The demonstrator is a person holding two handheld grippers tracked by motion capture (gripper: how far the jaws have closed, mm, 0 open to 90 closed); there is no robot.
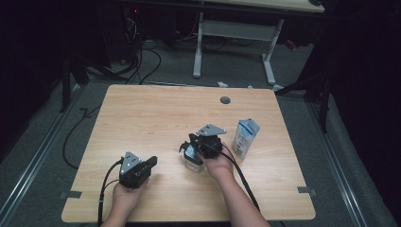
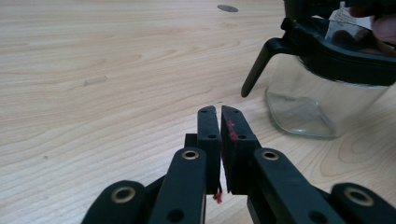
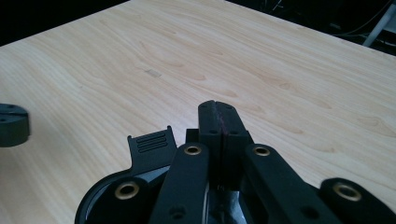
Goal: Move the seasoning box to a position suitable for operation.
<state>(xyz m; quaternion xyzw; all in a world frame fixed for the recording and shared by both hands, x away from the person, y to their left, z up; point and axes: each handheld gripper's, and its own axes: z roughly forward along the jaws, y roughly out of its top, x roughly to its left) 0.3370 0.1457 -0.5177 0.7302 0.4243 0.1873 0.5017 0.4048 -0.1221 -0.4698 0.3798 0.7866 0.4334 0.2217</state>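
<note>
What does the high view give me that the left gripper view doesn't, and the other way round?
High view: the left gripper apart from the jug, with the right gripper over its lid. Left gripper view: red smears on a left pad and the jug's clear glass base. Shared: jug, table, grommet hole.

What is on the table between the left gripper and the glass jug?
Nothing: bare wood separates the left gripper from the glass jug in the high view. The left gripper view shows bare tabletop too.
</note>
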